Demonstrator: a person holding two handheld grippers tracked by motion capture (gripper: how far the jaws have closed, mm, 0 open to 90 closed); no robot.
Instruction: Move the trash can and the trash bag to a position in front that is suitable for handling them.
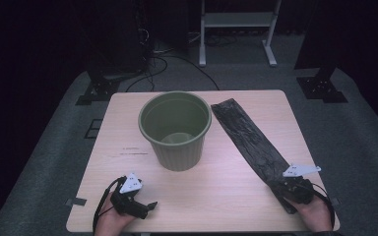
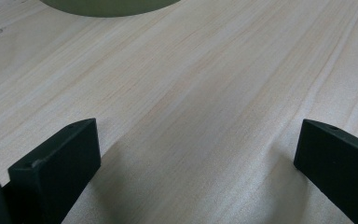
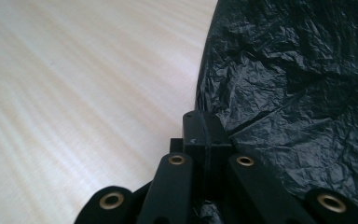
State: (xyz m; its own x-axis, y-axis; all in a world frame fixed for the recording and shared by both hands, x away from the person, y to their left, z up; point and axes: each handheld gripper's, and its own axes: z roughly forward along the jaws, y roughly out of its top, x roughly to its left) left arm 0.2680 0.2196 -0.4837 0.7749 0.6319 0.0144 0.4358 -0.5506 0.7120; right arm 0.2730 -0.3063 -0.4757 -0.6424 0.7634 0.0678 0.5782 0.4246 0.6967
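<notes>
A long black plastic bag [image 1: 246, 132] lies flat across the right half of the light wooden table [image 1: 123, 128], running from the far middle to the near right corner. My right gripper [image 1: 284, 185] sits at the bag's near end. In the right gripper view its jaws [image 3: 205, 126] are pressed together on the edge of the crinkled bag [image 3: 298, 93], with a crease running out from them. A green ribbed bin [image 1: 175, 130] stands upright and empty at the table's middle. My left gripper [image 1: 150, 206] rests open near the front left edge, with bare wood between its jaws [image 2: 198, 154].
The bin's base [image 2: 107, 5] shows at the top of the left gripper view, well ahead of the jaws. Beyond the table lie grey carpet, floor cables [image 1: 157, 64], dark stand bases [image 1: 98, 88] and a white frame [image 1: 236, 29].
</notes>
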